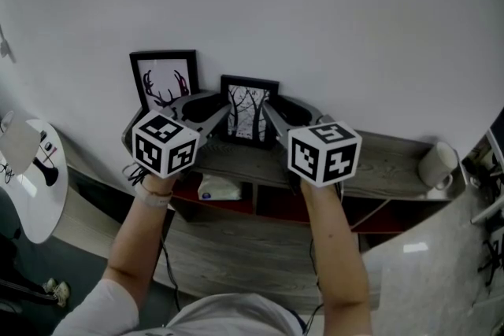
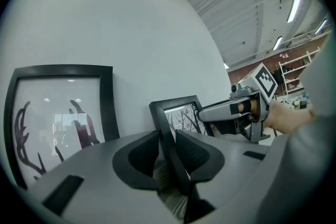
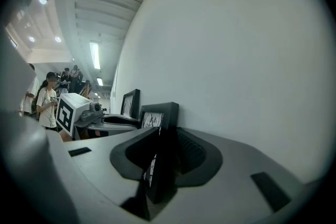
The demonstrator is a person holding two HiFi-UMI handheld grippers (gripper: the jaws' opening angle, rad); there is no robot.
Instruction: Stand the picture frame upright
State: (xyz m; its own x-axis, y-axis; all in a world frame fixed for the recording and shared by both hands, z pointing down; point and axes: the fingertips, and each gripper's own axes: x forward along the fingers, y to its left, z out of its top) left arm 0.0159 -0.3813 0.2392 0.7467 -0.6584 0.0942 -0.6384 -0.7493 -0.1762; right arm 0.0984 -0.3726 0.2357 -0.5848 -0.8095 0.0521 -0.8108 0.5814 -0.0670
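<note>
Around the picture frame [image 1: 249, 110], left gripper [image 2: 168, 135], right gripper [image 3: 168, 132] part-open

Lab/wkshp hall, strip lights [image 2: 295, 4], brick wall [image 2: 247, 64], metal shelving [image 2: 295, 74]

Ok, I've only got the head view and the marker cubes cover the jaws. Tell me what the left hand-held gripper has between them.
Observer: The left hand-held gripper straddles one side edge of the tree picture frame. The wooden shelf shows between one pad and the frame, so it is not clamped.
Operator: Now check the right one.
Observer: The right hand-held gripper has the frame's other side edge between its jaws. The ribbed pad on the wall side stands clear of it.
Operator: Say how the frame sits.
Observer: Seen edge-on, it stands about upright, close to the wall. I cannot tell whether it touches.
</note>
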